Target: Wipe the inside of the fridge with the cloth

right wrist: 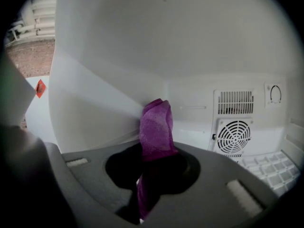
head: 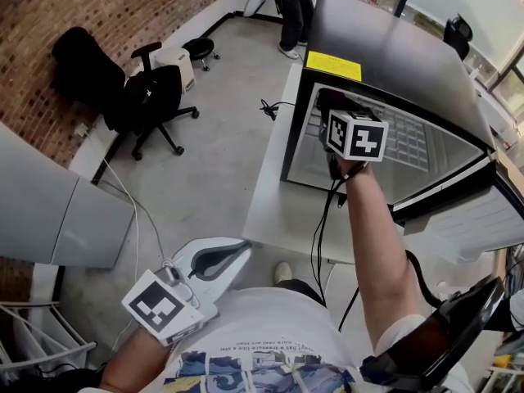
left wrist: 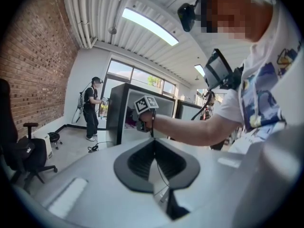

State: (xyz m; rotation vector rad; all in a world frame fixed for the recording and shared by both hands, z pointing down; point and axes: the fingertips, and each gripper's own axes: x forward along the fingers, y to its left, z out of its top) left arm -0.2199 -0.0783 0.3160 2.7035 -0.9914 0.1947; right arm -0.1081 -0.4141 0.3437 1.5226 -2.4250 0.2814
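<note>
- Right gripper view: right hand-held gripper pinching a purple cloth at its middle, with the upper fold standing loose above the jaws and the tail hanging below.
- Deep inside the fridge; cloth tip at the left wall, close to the back corner, and seemingly touching it.
- On the back wall, right of the cloth and apart from it: a fan grille and, higher, a dial.
- Left hand-held gripper pressed together on nothing, held low by the torso, well apart from the fridge.
- Likely step: wiping along the left wall, with much of the inside probably not yet done.
- Risk one: only a loose fold meets the wall, so may fold over and skate without pressure. Hard jaw tips could then scrape the liner in its place.
- Risk two: a narrow pinch on bunched fabric. Drag against a sticky patch could tug the cloth out of the jaws.
- Risk three: a sweep carried too far toward the back right corner could snag fabric in the grille slots or knock the dial off its setting.
- Risk four: cable hanging from the right arm near the fridge's front edge, so could catch there on a longer reach.
</note>
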